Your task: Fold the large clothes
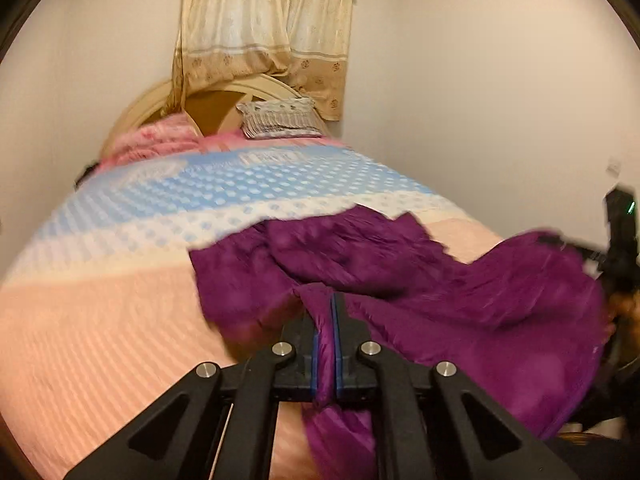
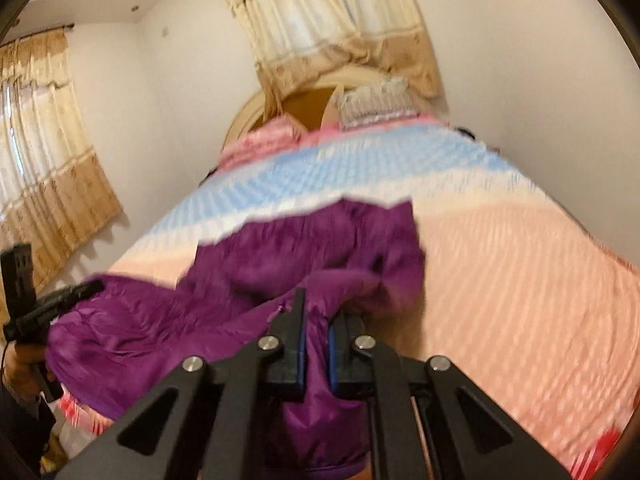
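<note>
Purple jacket (image 1: 460, 280) sprawled over the near part of the bed (image 1: 100, 320), on the peach-striped bedspread, far edge reaching the white-and-blue dotted band. Looks puffy, quilted, with a smooth, slightly shiny shell: probably light, soft and limp, and likely slippery between the pads. No stiffness to count on; bound to sag and billow wherever unsupported.

Left gripper (image 1: 333, 300) clamped on a bunched ridge of purple fabric at the near edge, cloth pinched between the blue-padded jaws and hanging below them. Right gripper (image 2: 316, 312) likewise closed on a thick fold at the near edge, a small zipper pull (image 2: 276, 312) just left of it. Both views blurred, so seams hard to read.

Best held at hem corners or seam lines, taking several layers deep between the jaws rather than a single slick skin. Patterned pillow (image 1: 280, 120) well apart, by the far headboard (image 1: 136, 108).
</note>
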`<action>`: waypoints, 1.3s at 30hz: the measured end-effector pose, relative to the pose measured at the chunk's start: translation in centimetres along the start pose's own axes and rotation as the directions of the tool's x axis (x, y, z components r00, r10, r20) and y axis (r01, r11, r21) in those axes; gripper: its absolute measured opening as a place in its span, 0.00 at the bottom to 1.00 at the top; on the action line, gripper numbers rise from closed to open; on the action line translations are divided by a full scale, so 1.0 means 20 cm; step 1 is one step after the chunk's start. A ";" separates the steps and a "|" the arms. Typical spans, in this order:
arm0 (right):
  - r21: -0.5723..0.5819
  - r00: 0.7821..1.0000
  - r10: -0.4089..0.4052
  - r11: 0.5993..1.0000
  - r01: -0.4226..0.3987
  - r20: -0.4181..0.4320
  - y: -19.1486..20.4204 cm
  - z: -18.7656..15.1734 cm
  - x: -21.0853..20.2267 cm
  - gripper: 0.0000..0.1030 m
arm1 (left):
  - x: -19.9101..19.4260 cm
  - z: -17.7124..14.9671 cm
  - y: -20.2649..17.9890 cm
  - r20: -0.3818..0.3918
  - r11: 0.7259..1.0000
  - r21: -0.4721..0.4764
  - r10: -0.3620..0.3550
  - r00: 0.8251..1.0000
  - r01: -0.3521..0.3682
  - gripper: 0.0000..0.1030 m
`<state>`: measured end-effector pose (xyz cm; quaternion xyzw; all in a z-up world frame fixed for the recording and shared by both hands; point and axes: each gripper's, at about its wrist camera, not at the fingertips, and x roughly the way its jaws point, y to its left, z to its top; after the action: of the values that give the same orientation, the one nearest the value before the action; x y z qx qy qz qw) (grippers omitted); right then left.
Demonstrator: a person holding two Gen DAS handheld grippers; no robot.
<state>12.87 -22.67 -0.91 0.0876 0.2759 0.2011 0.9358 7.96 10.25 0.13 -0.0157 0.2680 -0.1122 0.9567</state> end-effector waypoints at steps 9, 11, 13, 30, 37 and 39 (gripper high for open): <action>0.105 0.995 -0.086 0.991 0.080 0.053 -0.11 0.41 0.57 0.10 | 0.54 0.26 0.36 0.105 0.966 -0.252 0.082 0.991 -0.053 0.37; 0.140 0.996 -0.084 0.987 0.080 0.029 -0.18 0.45 0.67 0.10 | 0.57 0.29 0.44 0.133 0.945 -0.319 0.119 0.984 -0.071 0.99; 0.144 0.995 -0.096 0.985 0.092 0.017 -0.22 0.48 0.76 0.10 | 0.60 0.32 0.52 0.190 0.923 -0.376 0.166 0.968 -0.084 0.99; -0.002 0.974 -0.218 0.976 0.219 0.065 -0.05 0.44 1.14 0.88 | 0.97 0.31 0.10 0.208 0.914 -0.033 0.401 0.892 -0.403 0.99; -0.264 0.968 -0.247 0.938 0.225 -0.054 0.22 0.28 1.46 0.86 | 1.37 0.27 0.10 0.062 0.859 0.065 0.504 0.861 -0.507 0.99; -0.236 0.963 -0.254 0.945 0.228 -0.090 0.17 0.27 1.53 0.86 | 1.46 0.22 0.20 -0.012 0.841 0.032 0.540 0.841 -0.540 0.99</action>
<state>38.17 -6.88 -10.19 -0.0648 0.3157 0.1196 0.9391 35.24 7.46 -11.38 0.0748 0.2697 0.1577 0.9470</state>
